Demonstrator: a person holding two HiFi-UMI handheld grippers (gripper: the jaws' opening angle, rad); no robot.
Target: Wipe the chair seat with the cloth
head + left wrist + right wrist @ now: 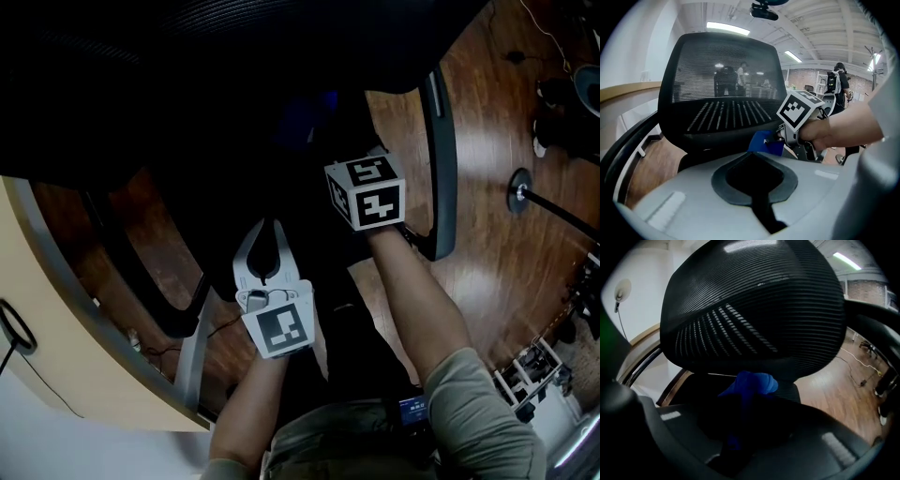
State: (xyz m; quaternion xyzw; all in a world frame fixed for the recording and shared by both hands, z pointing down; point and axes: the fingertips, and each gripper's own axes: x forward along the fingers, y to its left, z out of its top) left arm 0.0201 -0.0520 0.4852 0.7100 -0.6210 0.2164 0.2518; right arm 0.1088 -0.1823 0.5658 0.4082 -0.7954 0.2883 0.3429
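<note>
The black chair seat [281, 159] fills the middle of the head view, very dark. Its mesh backrest [722, 103] [754, 310] rises ahead of both grippers. My right gripper [743, 404] is shut on a blue cloth [751, 383], bunched between its jaws just above the seat. From the left gripper view the same cloth [764, 143] shows under the right gripper's marker cube [800, 108] [366, 192]. My left gripper [269, 225] [754, 153] hovers over the seat's near left part, tips together and holding nothing.
Black armrests flank the seat, one right [441, 159] and one left [141, 272]. A cream curved desk edge [56, 309] lies at the left. On the wooden floor stand a pole base [518, 190] and gear at the far right. A person [839, 79] stands far behind.
</note>
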